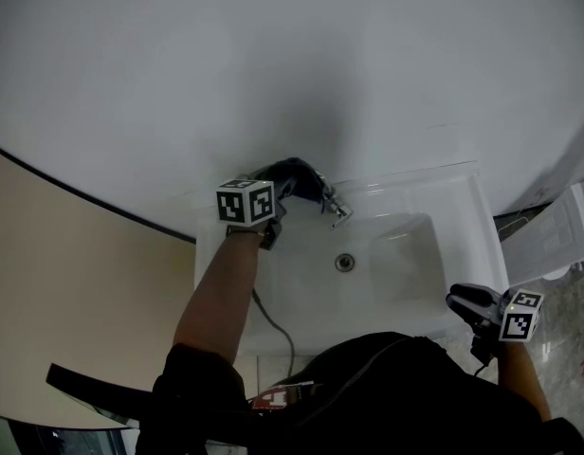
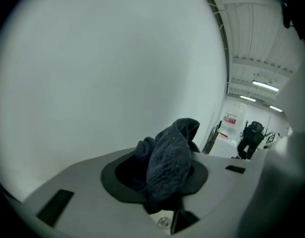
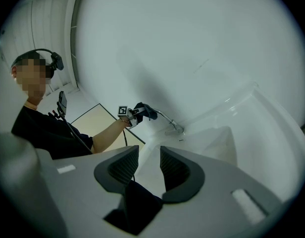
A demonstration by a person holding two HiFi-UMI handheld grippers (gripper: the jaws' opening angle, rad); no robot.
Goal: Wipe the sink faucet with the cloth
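Now | left gripper [image 2: 164, 168] jaws clamp cloth [image 2: 172, 142] | red sign [image 2: 229, 119] illegible

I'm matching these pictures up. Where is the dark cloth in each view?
Head view: cloth at centre, just left of the faucet.
Left gripper view: lower centre, faucet unseen.
Right gripper view: left of centre, faucet to its right.
Shared landmark: faucet.
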